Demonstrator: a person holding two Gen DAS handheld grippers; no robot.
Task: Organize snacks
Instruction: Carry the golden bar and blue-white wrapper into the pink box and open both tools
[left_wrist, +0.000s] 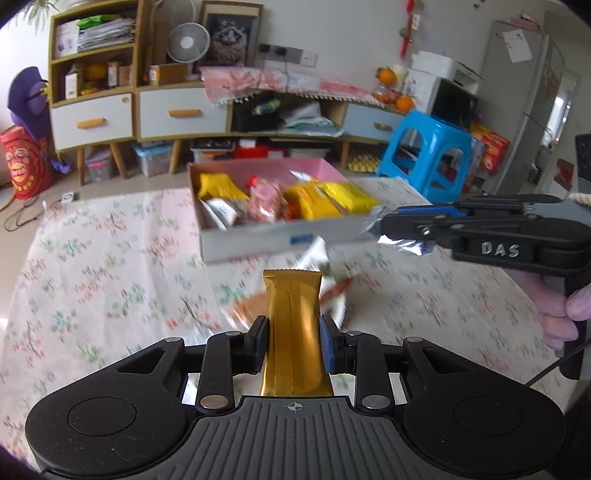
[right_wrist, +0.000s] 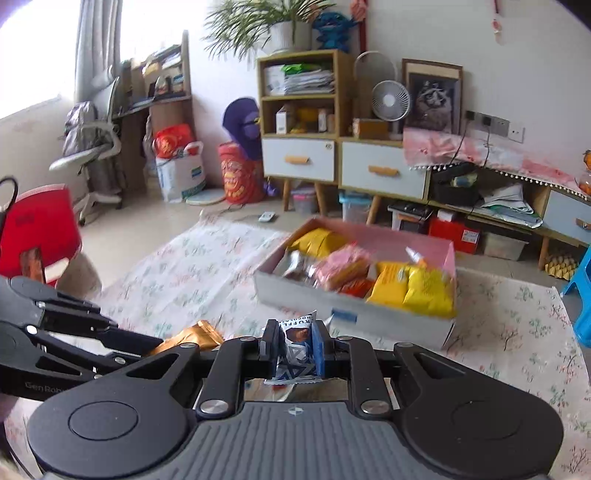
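Floral cloth (left_wrist: 92, 258) covers the table, where a snack box (left_wrist: 258, 240) full of yellow and pink packets sits at frame center. At lower center, the left gripper (left_wrist: 293, 341) clamps a gold snack bar (left_wrist: 293, 332). The right gripper (right_wrist: 293, 349) pinches a blue-and-white chocolate packet (right_wrist: 297, 350) just short of the box.

one box (left_wrist: 258, 240), two yellow packets (right_wrist: 410, 288), two tools (left_wrist: 293, 341)

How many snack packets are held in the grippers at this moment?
2. The gold packet sits between the left gripper's fingers; the blue-and-white packet is clamped in the right gripper. More snacks lie in the box.
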